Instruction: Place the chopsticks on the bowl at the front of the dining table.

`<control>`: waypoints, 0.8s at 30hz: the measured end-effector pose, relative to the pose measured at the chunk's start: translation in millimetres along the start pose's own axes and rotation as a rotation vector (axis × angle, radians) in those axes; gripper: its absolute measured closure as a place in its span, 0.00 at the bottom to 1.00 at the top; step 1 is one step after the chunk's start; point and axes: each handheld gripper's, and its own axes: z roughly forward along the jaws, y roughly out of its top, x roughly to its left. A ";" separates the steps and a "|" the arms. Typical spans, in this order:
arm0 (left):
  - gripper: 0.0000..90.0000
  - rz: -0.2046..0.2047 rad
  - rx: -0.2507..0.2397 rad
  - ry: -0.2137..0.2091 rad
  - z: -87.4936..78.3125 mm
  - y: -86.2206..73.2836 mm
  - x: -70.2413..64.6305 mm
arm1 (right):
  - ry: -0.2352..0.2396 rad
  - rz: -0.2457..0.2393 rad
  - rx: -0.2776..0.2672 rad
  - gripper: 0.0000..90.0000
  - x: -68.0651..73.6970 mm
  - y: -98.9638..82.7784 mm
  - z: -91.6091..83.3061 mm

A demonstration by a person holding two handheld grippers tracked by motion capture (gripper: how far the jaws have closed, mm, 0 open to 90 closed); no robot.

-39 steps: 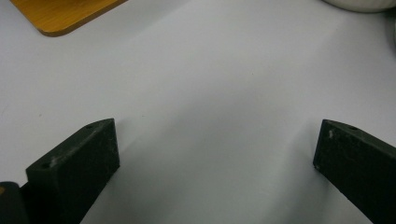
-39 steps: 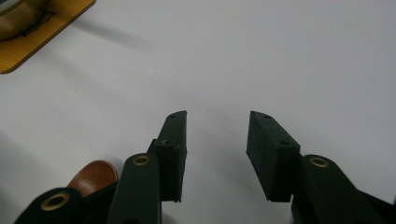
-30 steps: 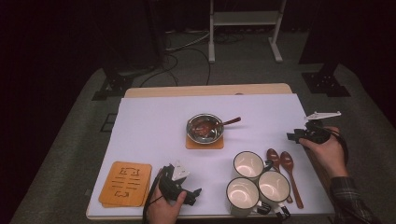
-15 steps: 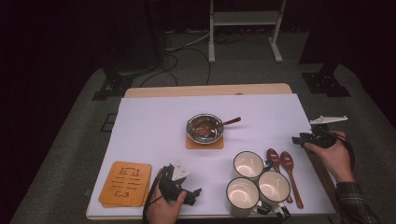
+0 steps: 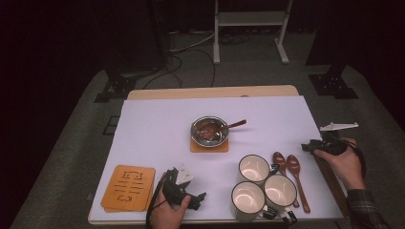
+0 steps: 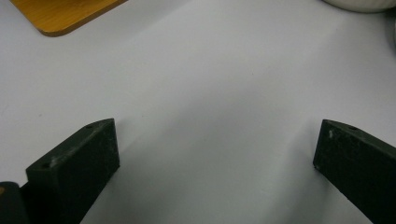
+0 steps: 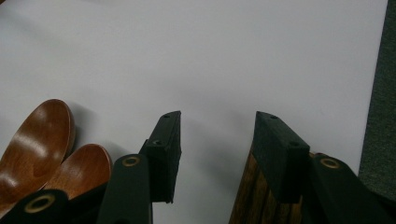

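My right gripper [image 5: 307, 145] hovers at the table's right edge, just right of two wooden spoons [image 5: 292, 168]. In the right gripper view its jaws [image 7: 217, 123] stand apart over the white cover with nothing between them, and they have just been opening. The spoon bowls [image 7: 42, 140] lie to their left. My left gripper [image 5: 198, 199] rests near the front edge, jaws wide open [image 6: 215, 135] and empty. Three white mugs [image 5: 254, 168] stand grouped at the front right. A metal bowl [image 5: 209, 130] holding a spoon sits on an orange coaster at the centre.
Orange bamboo coasters [image 5: 129, 187] lie at the front left; a corner of one [image 6: 60, 14] appears in the left gripper view. The bare wooden table edge [image 7: 247, 191] runs under my right gripper's right jaw. A metal stand [image 5: 248, 19] and cables are on the floor behind.
My right hand has drifted a little toward the near side and lower, and its jaws have spread slightly. The left hand has kept still.
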 end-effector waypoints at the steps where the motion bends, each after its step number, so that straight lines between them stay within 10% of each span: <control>1: 0.00 0.000 0.000 0.000 0.0 0.0 0.0 | 0.000 0.001 0.002 0.57 -0.1 -0.3 0.3; 24: 0.00 0.001 0.000 0.000 0.0 0.0 0.0 | -0.028 0.000 0.036 0.55 0.1 -9.6 4.9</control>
